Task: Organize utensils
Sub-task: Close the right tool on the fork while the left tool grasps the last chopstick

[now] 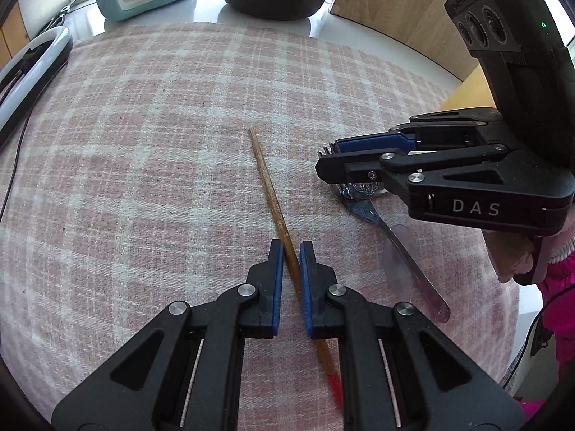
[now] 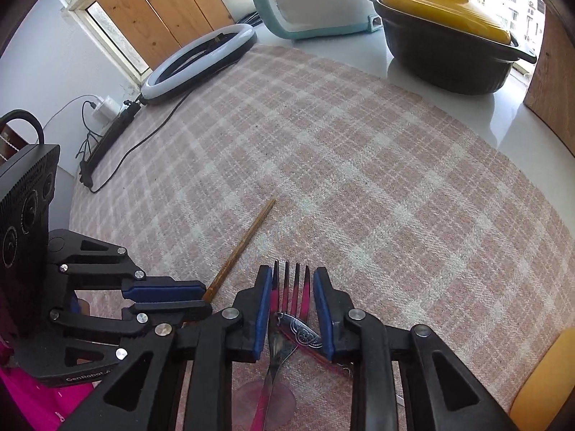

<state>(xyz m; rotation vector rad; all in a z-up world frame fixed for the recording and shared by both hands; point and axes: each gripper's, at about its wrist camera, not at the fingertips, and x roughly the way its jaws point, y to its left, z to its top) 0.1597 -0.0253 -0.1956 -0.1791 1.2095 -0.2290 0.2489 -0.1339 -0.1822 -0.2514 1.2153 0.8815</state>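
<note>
On the left, the left gripper (image 1: 291, 248) comes down steeply over the wooden chopstick (image 1: 267, 186), which lies on the pink checked cloth (image 1: 143, 143) covering the table, its plain tip pointing away and its red-painted end tucked back under the fingers. The blue pads (image 1: 276, 280) are nearly together with the stick running between them; they look to be right against it, so I'd call that a grip just taken, though the chopstick is not lifted yet. Moving right, the right gripper (image 2: 291, 287) straddles the metal fork (image 2: 291, 287), tines pointing forward between the fingers, a small decorated emblem at its neck, its long handle running back underneath. Here the blue pads (image 2: 264, 309) stand narrowly apart on either side of the tines with visible gaps, so nothing is clamped yet. The fork lies just beside the chopstick, the two roughly parallel, near the middle of the cloth. My read: this is the pick-up step, both utensils being taken at once. Next, the right fingers need to finish closing on the fork's thin, slippery metal, then both hands lift cleanly without dragging the cloth. Where the utensils should go isn't visible. Farther back sit a ring light (image 2: 201, 61), a pale teal appliance (image 2: 309, 3) and a black pot with a yellow lid (image 2: 445, 36).
</note>
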